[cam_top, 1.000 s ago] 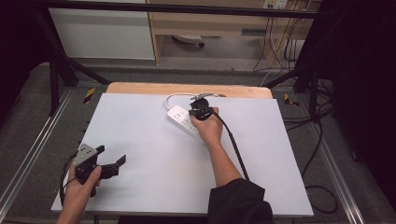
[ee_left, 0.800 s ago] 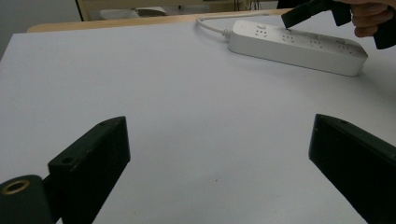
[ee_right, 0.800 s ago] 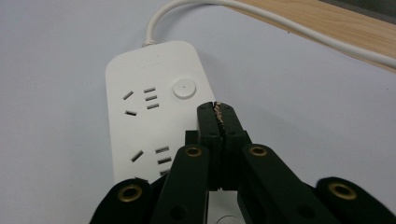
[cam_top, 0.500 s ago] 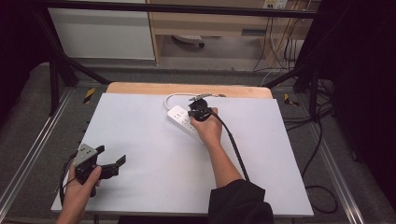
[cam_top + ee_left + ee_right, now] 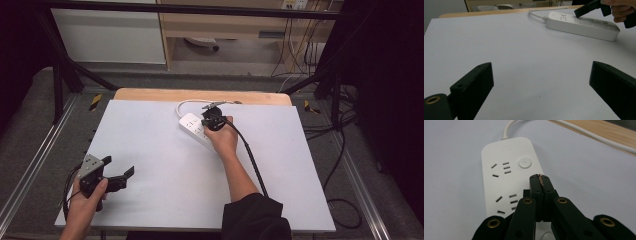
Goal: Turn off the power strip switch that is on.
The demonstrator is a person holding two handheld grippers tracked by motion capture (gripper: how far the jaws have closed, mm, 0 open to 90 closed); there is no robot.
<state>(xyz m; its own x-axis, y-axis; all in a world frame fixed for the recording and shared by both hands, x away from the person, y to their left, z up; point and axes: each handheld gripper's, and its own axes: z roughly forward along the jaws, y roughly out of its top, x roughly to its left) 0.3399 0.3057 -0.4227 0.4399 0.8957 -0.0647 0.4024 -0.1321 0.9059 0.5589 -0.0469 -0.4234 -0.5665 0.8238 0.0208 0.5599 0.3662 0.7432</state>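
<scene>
Left hand-held gripper (image 5: 120,175): I held it jaws wide apart, empty, low over near-left worktop (image 5: 165,165) | right hand-held gripper (image 5: 540,178): I kept jaws pressed together, empty, tips over power strip (image 5: 506,172) beside its round button (image 5: 525,163) | strip lay far-centre.

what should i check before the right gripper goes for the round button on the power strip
1. Right gripper shut, jaws pressed together with nothing between them: ok.
2. Tip lined up with the round button: not ok, the tip sits short of it and a little to one side in the right gripper view.
3. Tip clear of the socket slots: ok, it hangs over plain casing beside them.
4. Power strip flat on the white table: ok.
5. White cord out of the way: ok, it curves off behind the strip's far end.
6. Left gripper clear: ok, open near the table's near left corner, nothing between its jaws.
</scene>
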